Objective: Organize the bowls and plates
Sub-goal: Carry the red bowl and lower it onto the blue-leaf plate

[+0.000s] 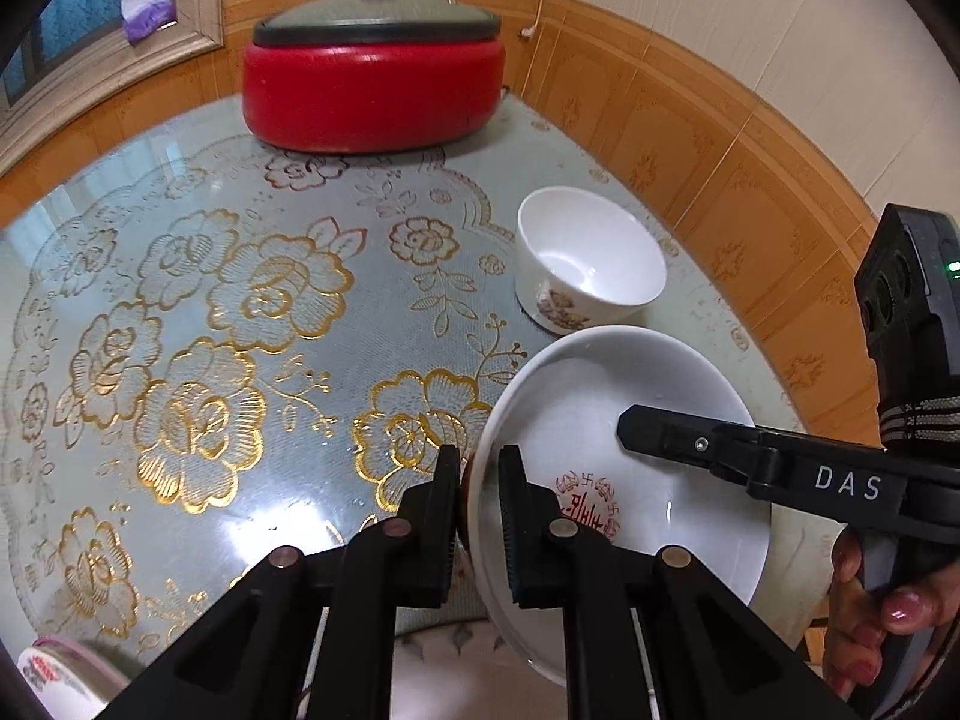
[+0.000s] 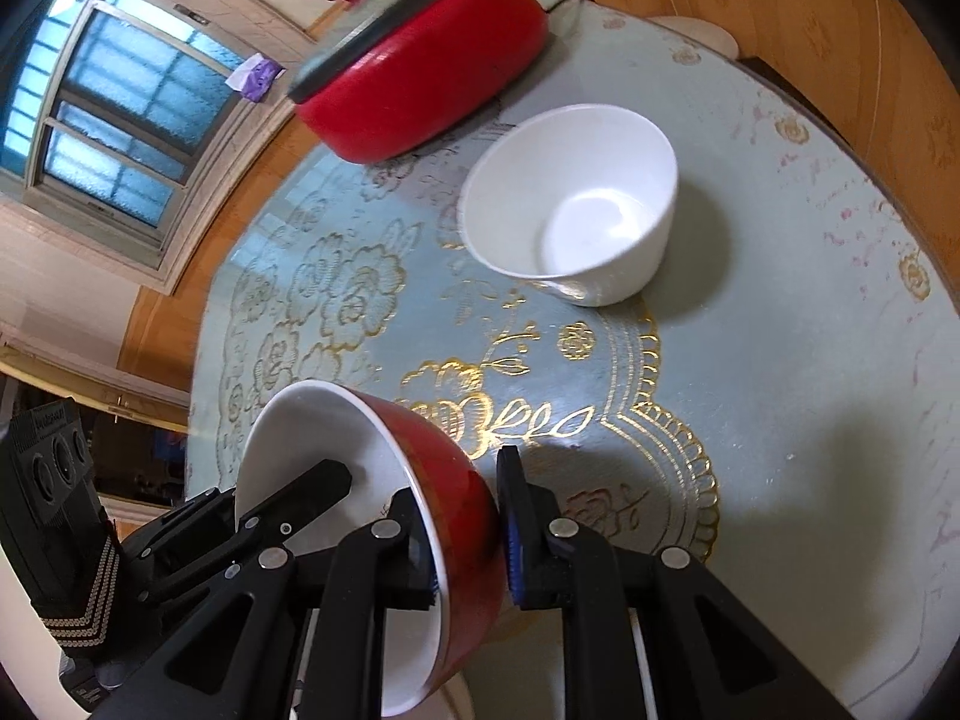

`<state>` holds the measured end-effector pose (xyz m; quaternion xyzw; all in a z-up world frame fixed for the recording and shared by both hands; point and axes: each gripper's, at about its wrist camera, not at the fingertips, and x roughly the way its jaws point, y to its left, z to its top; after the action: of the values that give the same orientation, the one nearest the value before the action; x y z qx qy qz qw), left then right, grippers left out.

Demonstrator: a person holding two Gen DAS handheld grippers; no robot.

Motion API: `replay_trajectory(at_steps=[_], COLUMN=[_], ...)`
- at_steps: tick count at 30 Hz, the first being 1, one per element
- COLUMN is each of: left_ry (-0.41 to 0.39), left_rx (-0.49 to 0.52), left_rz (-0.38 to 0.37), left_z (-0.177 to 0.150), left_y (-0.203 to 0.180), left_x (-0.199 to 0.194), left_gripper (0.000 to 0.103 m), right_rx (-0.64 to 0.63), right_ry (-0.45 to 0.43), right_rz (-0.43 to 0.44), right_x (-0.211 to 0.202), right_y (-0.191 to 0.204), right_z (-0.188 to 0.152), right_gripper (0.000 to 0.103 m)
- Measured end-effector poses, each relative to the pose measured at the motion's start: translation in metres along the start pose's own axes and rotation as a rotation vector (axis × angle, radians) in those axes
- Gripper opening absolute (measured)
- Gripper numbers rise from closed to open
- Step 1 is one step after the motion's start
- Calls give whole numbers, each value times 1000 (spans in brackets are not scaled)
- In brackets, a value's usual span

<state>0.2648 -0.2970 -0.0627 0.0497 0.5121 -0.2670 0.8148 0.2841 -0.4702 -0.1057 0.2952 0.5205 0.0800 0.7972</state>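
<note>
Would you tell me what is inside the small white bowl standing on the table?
The small white bowl looks empty: both views show only its glossy white bottom. The inner wall nearest the cameras is hidden by its own rim.

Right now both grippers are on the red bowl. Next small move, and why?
Probably carry the red bowl forward toward the white bowl for nesting. The left hand-held gripper and right hand-held gripper each pinch its rim, it is tilted, and the white bowl stands upright and empty ahead.
</note>
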Motion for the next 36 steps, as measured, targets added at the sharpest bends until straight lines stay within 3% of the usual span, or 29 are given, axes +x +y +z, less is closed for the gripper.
replay_trajectory(at_steps=[9,19,29,36], left_ry=[-54,-51,11,36], left_rx=[-17,-48,-57,-40], left_rz=[1,19,50,64], left_z=[-27,-73,-119,-131], left_y=[5,24,38,38], left_x=[-39,-64,-50,-39], left_gripper=[13,13,13,13], right_rx=[-32,-53,-63,-55], right_ry=[-5,45,109,127], right_rz=[26,47,15,-26], right_x=[-19,-12,15,26], right_y=[25,47,58,53], right_z=[-24,-66,-100,-113], right_gripper=[15,15,17,18])
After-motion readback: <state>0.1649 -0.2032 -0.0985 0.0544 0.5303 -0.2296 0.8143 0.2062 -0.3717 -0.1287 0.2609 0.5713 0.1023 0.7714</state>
